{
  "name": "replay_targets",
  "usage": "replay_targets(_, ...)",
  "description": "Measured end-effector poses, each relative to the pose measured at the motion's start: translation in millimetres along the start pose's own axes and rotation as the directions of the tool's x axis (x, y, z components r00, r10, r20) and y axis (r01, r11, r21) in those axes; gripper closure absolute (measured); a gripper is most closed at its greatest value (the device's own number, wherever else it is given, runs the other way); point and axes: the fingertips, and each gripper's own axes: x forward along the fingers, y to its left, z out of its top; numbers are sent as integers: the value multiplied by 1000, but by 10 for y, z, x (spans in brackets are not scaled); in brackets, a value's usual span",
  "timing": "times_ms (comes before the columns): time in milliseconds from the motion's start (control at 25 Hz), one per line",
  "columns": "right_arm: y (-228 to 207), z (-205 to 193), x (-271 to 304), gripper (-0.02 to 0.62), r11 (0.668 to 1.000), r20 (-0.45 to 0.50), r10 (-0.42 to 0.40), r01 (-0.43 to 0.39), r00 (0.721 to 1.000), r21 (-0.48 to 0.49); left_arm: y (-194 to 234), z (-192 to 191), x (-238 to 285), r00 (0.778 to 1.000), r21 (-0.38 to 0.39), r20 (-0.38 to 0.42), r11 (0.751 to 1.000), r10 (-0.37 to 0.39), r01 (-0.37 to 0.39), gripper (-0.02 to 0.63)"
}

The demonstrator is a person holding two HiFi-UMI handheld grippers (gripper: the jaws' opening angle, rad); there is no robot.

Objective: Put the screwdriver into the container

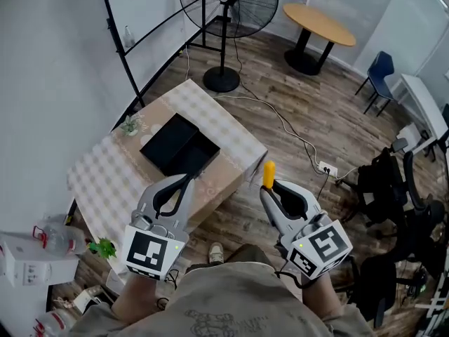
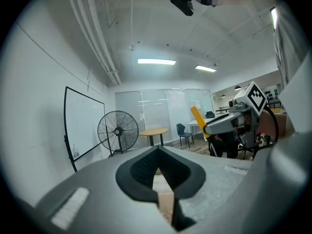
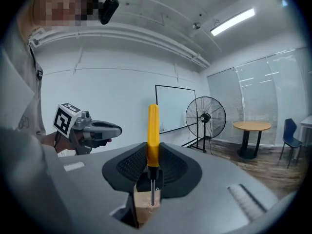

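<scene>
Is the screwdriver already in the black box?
No, the right gripper holds the screwdriver well clear of the box.

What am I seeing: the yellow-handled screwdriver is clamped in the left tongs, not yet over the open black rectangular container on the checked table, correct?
Wrong tongs: the yellow-handled screwdriver is clamped in the right tongs, as the right gripper view shows. The rest holds: it is not yet over the open black rectangular container on the checked table.
</scene>
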Motion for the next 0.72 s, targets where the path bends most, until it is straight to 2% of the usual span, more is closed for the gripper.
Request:
replay_targets(160,-145,-45,184,495,1000,-20,14,-14,1000,3,116,-65,136,1000,2,-19,1000,12,-12,606)
replay_targets(360,-383,-38,452,495,998,-26,62,-63,998,-8,289,-126,343,997,-4,-34,997,72,-72,606)
replay_targets(520,-608,34,703,495,991,-31,135,-136,990,-20,431,-96,578,990,-5,-49,991,131,-131,606)
replay_targets(720,-920,157,1097,495,968,-53,245,-247,968,-37,648,-79,945,974,-12,-86,977,211,-213,606)
